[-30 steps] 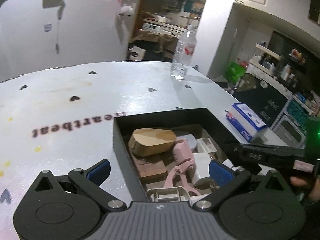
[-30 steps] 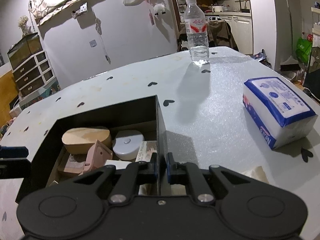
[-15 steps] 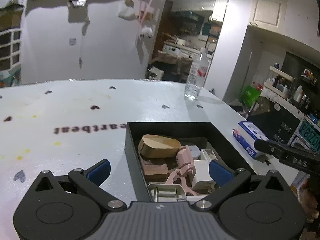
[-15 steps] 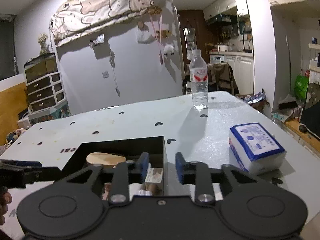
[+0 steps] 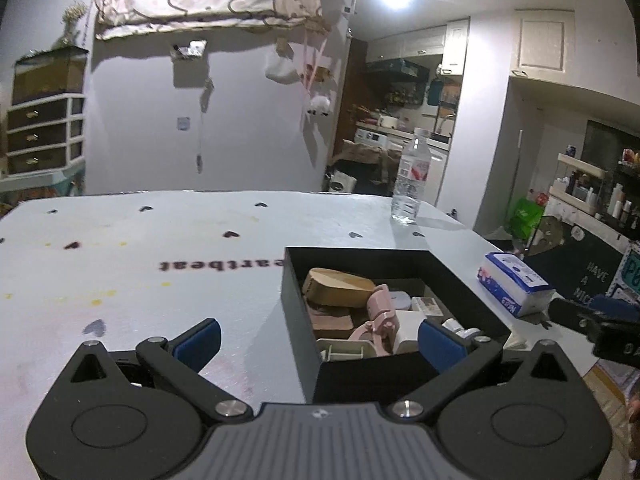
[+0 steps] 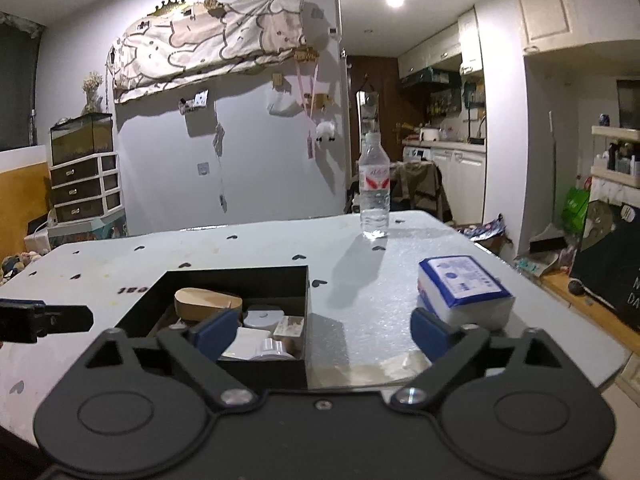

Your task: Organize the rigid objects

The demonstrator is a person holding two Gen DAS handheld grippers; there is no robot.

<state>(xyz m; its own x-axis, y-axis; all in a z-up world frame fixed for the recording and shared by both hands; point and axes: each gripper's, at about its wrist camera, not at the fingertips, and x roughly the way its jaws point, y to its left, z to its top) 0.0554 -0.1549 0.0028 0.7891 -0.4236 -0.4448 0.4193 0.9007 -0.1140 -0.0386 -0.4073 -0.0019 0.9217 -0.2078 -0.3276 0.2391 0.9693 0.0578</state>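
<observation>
Both grippers hang above the near edge of the table [image 6: 160, 256], w/ nothing between the fingers. The left gripper [image 5: 318, 340] has its blue pads spread wide, and the right gripper [image 6: 316, 330] is spread wide too. Neither touches the box [image 6: 306, 320]. My guess: they are kept high and apart so the person can look over the contents and choose, or because the packing is already finished; I cannot tell which.

The box is black, open on top, w/ thin straight walls. It sits flat on the table near the front edge, approx. in the middle between the two grippers. The bottle [image 6: 374, 192] stands upright well behind it, and the tissue pack [image 6: 464, 288] lies apart on the right, so these probably are not part of the job.

Inside, the rigid things are packed close, some leaning on others: a wood piece [image 5: 338, 288] w/ rounded ends at the back, a pink tool [image 5: 380, 316] tilted across the centre, a white disc [image 6: 264, 318], a white block [image 6: 248, 340], a small printed card [image 6: 290, 326]. Other small parts at the near wall are too unclear to name. No loose object is seen on the table beside the box, so the task looks mostly done.
</observation>
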